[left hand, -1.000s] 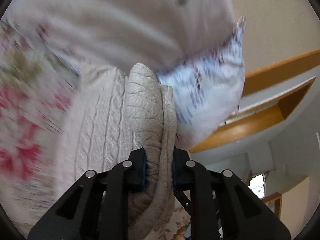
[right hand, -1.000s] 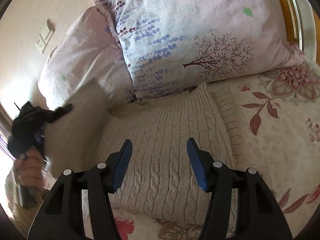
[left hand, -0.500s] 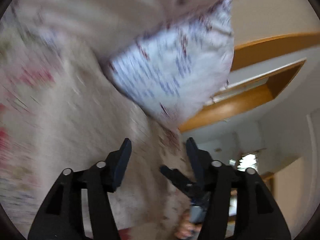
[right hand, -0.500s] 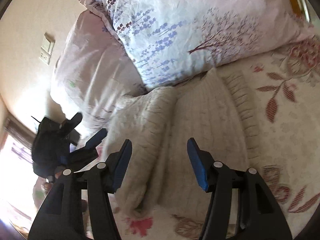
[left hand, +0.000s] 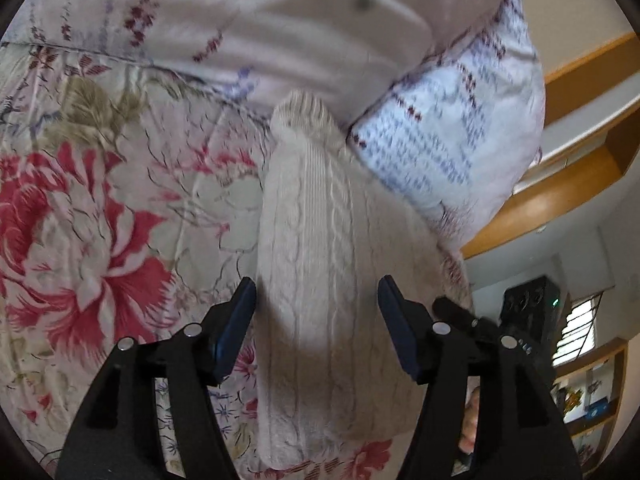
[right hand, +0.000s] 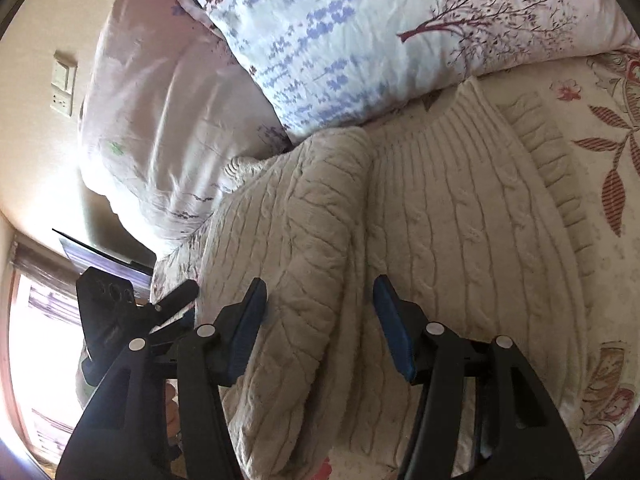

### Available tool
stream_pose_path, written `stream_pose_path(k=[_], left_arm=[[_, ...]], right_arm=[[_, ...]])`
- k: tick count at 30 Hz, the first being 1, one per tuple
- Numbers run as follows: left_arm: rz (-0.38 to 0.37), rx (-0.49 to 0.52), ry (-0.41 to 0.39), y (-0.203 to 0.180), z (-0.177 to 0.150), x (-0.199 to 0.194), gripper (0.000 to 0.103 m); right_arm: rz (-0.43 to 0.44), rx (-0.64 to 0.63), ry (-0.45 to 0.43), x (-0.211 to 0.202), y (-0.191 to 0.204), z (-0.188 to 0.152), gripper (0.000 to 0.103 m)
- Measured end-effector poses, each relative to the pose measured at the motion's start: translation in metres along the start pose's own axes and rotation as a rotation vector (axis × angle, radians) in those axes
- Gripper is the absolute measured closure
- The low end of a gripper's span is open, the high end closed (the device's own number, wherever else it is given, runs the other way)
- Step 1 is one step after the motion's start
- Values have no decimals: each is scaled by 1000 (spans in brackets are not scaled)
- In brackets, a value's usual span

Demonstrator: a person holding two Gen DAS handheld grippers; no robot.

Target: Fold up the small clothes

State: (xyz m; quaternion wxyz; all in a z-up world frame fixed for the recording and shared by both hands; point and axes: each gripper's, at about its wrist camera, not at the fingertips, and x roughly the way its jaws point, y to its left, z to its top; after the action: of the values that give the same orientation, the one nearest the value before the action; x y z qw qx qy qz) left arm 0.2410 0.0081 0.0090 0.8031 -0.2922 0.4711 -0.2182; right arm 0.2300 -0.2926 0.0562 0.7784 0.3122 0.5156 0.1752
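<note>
A cream cable-knit sweater [right hand: 460,216] lies on a floral bedspread [left hand: 100,220], with its left part folded over the body [right hand: 312,216]. In the left wrist view the sweater [left hand: 320,260] runs away from me toward the pillows. My left gripper [left hand: 316,320] is open and empty, just above the sweater's near part. My right gripper [right hand: 318,320] is open and empty over the folded edge. The other gripper [right hand: 120,312] shows at the right wrist view's left side.
Two floral pillows [right hand: 380,28] [right hand: 160,120] lean at the head of the bed against the sweater's far edge. A wooden headboard [left hand: 560,184] and shelves [left hand: 588,392] stand to the right. A wall switch [right hand: 64,84] is on the left wall.
My left gripper let go of the sweater fold it was clamping, opened and drew back. The fold now lies flat on the body. My right gripper moved closer over the sweater.
</note>
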Motion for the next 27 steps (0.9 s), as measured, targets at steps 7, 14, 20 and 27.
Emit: stream_pose_path(k=[7, 14, 20, 27], left_arm=[[-17, -10, 33, 4, -5, 9, 37], [-61, -35, 12, 4, -6, -2, 25], [-78, -10, -7, -4, -10, -10, 23], [-80, 21, 23, -16, -21, 0, 23]], right_arm=[[57, 52, 11, 20, 1, 8, 60], [-20, -40, -67, 16, 18, 14, 84], [-143, -178, -171, -26, 39, 17, 85], [-399, -217, -263, -73, 14, 20, 85]])
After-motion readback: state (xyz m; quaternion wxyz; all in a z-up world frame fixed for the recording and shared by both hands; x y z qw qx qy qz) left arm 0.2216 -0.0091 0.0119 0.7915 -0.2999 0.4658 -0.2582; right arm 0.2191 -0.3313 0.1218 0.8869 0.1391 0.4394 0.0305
